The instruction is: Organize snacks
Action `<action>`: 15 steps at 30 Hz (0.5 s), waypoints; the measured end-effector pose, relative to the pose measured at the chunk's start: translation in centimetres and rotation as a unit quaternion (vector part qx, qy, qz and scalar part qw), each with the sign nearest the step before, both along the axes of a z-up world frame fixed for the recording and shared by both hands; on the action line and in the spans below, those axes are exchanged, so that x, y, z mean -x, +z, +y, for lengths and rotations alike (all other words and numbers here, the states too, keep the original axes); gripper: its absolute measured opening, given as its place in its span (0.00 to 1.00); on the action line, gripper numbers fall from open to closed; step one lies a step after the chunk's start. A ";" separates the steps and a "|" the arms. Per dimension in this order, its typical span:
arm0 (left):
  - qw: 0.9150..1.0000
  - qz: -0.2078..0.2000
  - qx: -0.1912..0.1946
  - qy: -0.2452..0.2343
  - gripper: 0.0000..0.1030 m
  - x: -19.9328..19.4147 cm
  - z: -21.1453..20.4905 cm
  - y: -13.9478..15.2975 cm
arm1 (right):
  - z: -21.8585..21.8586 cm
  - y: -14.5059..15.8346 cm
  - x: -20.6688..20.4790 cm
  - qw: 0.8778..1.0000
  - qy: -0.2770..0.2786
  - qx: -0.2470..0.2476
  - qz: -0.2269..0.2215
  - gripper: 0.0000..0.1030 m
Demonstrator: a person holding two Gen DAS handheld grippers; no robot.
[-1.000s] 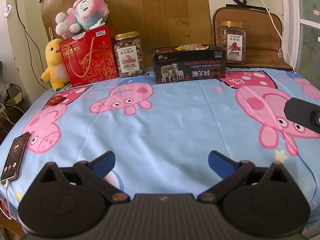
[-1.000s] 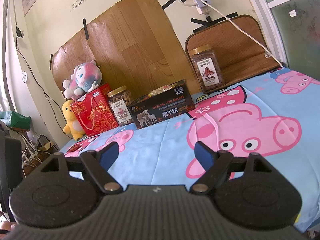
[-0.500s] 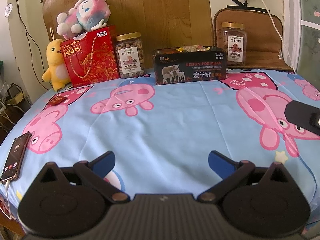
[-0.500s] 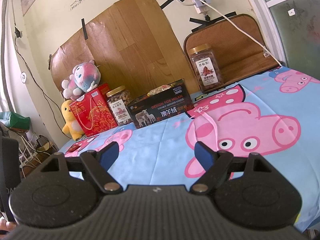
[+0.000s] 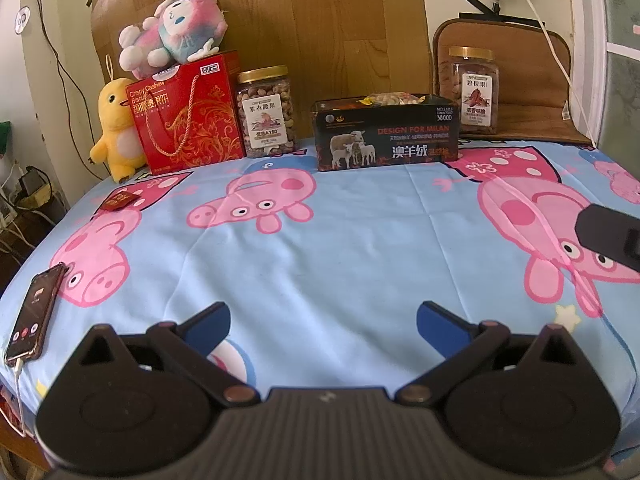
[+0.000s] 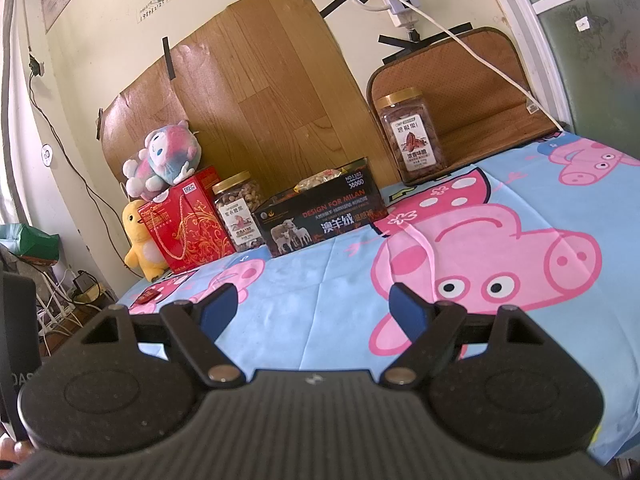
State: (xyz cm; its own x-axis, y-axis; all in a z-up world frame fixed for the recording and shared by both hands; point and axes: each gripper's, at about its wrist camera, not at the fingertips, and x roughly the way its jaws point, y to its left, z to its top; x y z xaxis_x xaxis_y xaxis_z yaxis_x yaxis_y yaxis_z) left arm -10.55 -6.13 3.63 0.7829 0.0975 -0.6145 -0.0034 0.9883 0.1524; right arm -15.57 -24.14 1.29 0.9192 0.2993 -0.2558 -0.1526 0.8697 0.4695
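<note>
Still at the outset: left gripper [image 5: 322,322] and right gripper [image 6: 314,306] spread wide, holding nothing, poised over the cartoon-pig tablecloth [image 5: 360,248]. At twelve o'clock, along the far table edge: black open box [image 5: 386,136] with wrapped snacks showing at its top, nut jar [image 5: 266,112] at eleven, pecan jar [image 5: 474,90] at one, red biscuit box [image 5: 186,114] beyond. Small red packet [image 5: 119,201] stray at ten o'clock, likely first pick; calls for a leftward reach.
</note>
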 end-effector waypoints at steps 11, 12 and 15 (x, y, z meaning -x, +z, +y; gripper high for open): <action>1.000 0.008 0.001 -0.003 1.00 0.1 -0.1 -0.2 | 0.0 0.0 0.0 1.000 -0.001 -0.001 0.001 0.82; 1.000 0.009 0.002 -0.003 1.00 0.0 -0.1 -0.2 | 0.0 0.0 0.0 1.000 -0.001 -0.002 0.001 0.82; 1.000 0.009 0.002 -0.003 1.00 0.0 -0.1 -0.2 | -0.1 0.0 0.0 1.000 0.000 -0.001 0.001 0.82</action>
State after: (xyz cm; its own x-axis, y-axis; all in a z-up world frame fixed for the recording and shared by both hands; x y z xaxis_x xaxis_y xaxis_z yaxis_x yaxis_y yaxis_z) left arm -10.58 -6.19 3.39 0.7724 0.0901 -0.6287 0.0049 0.9890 0.1477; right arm -15.56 -24.24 1.26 0.9189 0.3000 -0.2562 -0.1518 0.8683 0.4722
